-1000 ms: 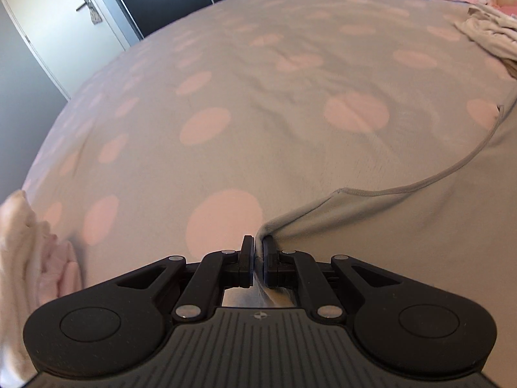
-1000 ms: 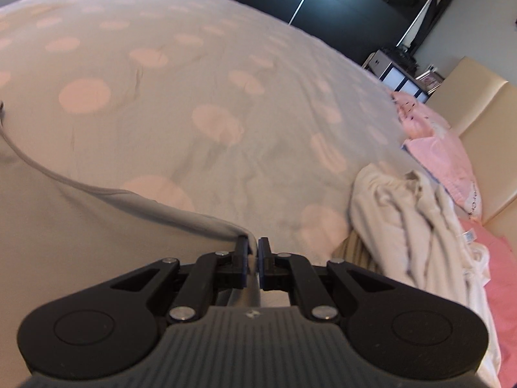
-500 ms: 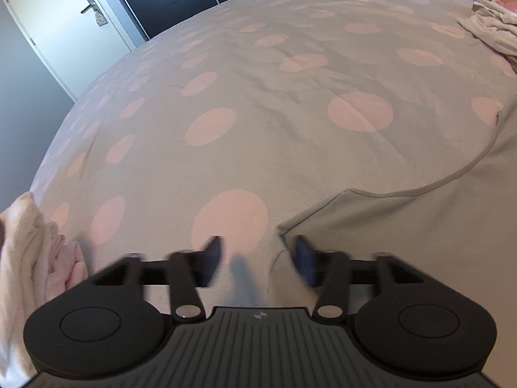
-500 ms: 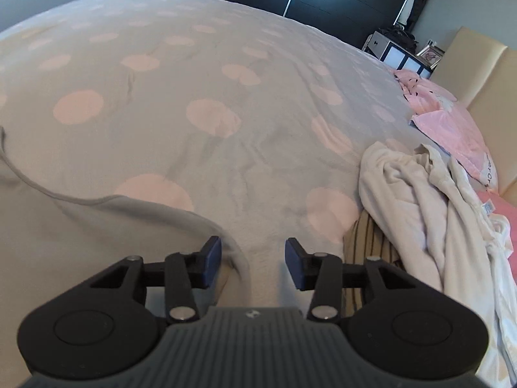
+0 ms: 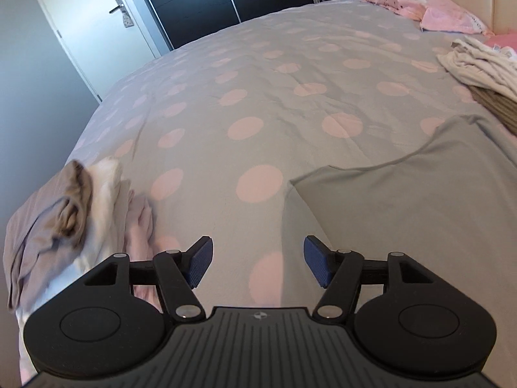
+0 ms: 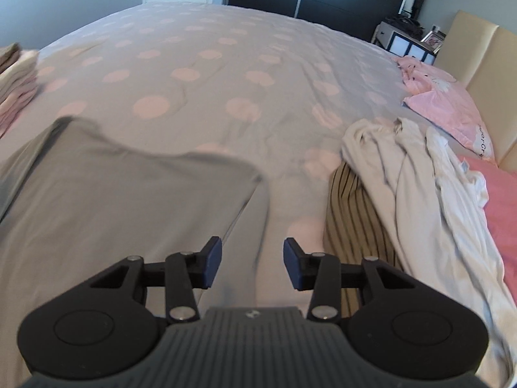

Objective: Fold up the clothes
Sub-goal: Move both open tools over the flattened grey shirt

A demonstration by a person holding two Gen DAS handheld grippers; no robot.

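Observation:
A plain grey garment (image 5: 404, 200) lies spread flat on the grey bed cover with pink dots (image 5: 245, 103). Its top edge curves across the bed. In the right wrist view the same grey garment (image 6: 113, 200) fills the lower left. My left gripper (image 5: 257, 263) hangs open above the cover, just left of the garment's left corner, with nothing between its blue pads. My right gripper (image 6: 252, 265) is open too, above the garment's right edge, and holds nothing.
A stack of folded clothes (image 5: 64, 220) sits at the bed's left edge. A heap of cream clothes (image 6: 404, 174) over a striped piece (image 6: 349, 213) lies to the right, with pink pillows (image 6: 442, 103) and the headboard behind. A white door (image 5: 97, 16) and dark wardrobe stand beyond.
Both grippers were shut on the grey garment's upper corners. They let go, opened and pulled up and back, and the garment now lies flat on the bed.

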